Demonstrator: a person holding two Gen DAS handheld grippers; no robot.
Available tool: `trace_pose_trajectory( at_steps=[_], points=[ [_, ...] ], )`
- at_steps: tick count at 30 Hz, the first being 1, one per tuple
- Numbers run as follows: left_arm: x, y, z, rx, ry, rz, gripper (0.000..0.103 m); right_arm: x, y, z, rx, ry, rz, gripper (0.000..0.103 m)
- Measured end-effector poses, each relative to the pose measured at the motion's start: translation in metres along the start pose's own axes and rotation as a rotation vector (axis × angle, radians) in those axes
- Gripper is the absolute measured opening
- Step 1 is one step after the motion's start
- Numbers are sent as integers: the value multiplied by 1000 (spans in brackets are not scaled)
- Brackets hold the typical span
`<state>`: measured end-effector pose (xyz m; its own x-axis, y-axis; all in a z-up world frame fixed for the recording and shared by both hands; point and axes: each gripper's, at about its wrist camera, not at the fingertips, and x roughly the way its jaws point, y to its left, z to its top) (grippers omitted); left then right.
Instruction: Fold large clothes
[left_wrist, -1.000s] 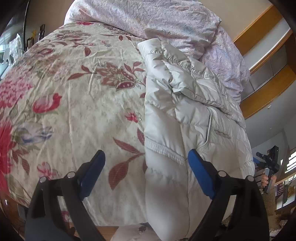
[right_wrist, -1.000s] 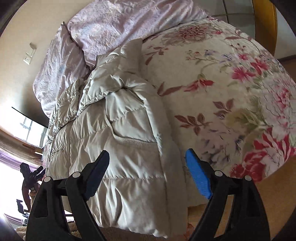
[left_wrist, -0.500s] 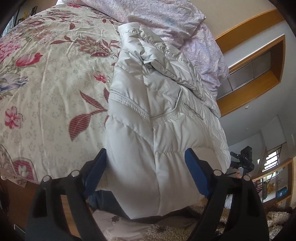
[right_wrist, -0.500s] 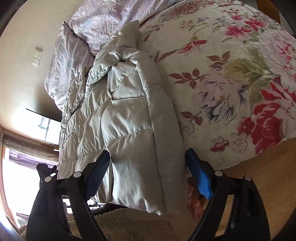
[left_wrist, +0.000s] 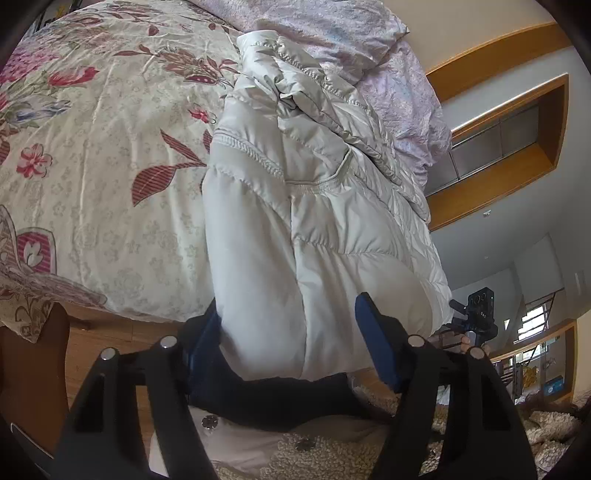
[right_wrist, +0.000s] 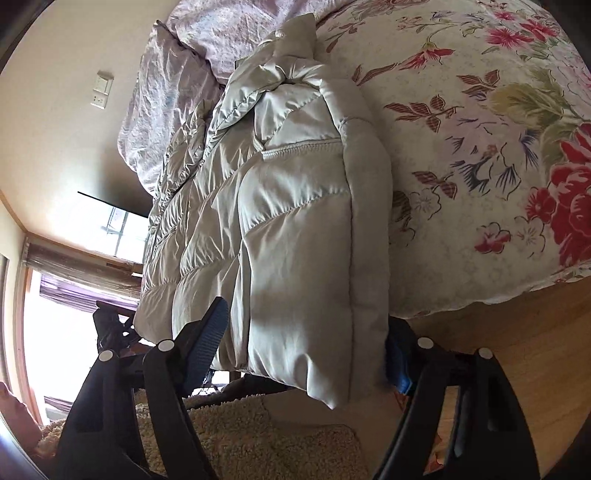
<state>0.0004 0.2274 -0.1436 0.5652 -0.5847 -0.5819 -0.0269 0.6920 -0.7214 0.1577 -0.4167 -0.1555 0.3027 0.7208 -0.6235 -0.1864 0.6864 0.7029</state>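
- Nearest us, we're on the grab: left gripper (left_wrist: 291, 339) and right gripper (right_wrist: 303, 339) both tilt down at the bed's edge, jaws closing round the hem, not yet pinching.
- The puffy jacket (left_wrist: 295, 206) lies along the floral quilt (left_wrist: 92, 147), hem overhanging.
- Next, we reckon: clamp, then carry the hem toward the collar near the pillows (right_wrist: 207, 48).

Pale grey-white quilted down jacket (left_wrist: 317, 206) — puffy, folded lengthwise, sleeve doubled across the top; laid along the flowered bedspread (left_wrist: 92, 147), collar toward the pillows (left_wrist: 332, 33) — hem end overhanging the bed's edge.
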Motion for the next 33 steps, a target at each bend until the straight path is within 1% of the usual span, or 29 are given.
trace_pose_trajectory(
  at_steps=[1, 3, 4, 5, 6, 7, 9, 10, 11, 12, 15, 18, 21, 23, 25, 28, 31, 33],
  points=[
    [0, 1, 0, -11, -3, 0, 66, 0, 0, -1, 2, -2, 5, 75],
    [-1, 1, -1, -23, -6, 17, 60, 4, 2, -2, 2, -3, 19, 74],
    [0, 0, 0, -24, -5, 31, 58, 7, 4, -2, 0, 0, 23, 73],
    [0, -2, -1, -20, -3, 48, 54, 10, 6, -2, 0, 0, 21, 69],
    [3, -3, -2, -23, 15, 42, 43, 11, 7, -2, -4, -1, 21, 67],
    [6, -3, -4, -35, 29, 39, 40, 12, 9, -3, -6, -1, 16, 63],
    [8, -3, -5, -32, 25, 60, 28, 13, 9, -4, 4, -5, 0, 46],
    [6, -4, -5, -32, 15, 58, 25, 12, 10, -4, 10, -15, -7, 42],
    [3, -6, -4, -34, 0, 51, 20, 10, 10, -4, 10, -27, -10, 35],
    [-1, -8, -2, -32, -20, 48, 17, 7, 12, -4, 6, -43, -10, 30],
    [-15, -19, 7, -14, -90, 48, 14, -2, 24, -3, -36, -115, -13, 23],
    [-29, -31, 19, 5, -168, 49, 13, -14, 44, -2, -106, -221, -15, 21],
    [-38, -35, 30, -7, -228, 26, 13, -26, 59, -3, -175, -338, -14, 20],
    [-41, -36, 36, -22, -262, 10, 13, -33, 66, -2, -186, -411, 2, 20],
    [-45, -39, 42, -25, -292, -2, 13, -38, 75, 2, -194, -477, 0, 20],
    [-50, -50, 55, -6, -346, 1, 13, -46, 89, 12, -228, -559, -6, 20],
    [-54, -62, 74, 17, -397, 6, 13, -51, 111, 25, -266, -641, -26, 20],
    [-57, -68, 87, 29, -431, 6, 13, -57, 122, 34, -283, -690, -16, 20]
  ],
)
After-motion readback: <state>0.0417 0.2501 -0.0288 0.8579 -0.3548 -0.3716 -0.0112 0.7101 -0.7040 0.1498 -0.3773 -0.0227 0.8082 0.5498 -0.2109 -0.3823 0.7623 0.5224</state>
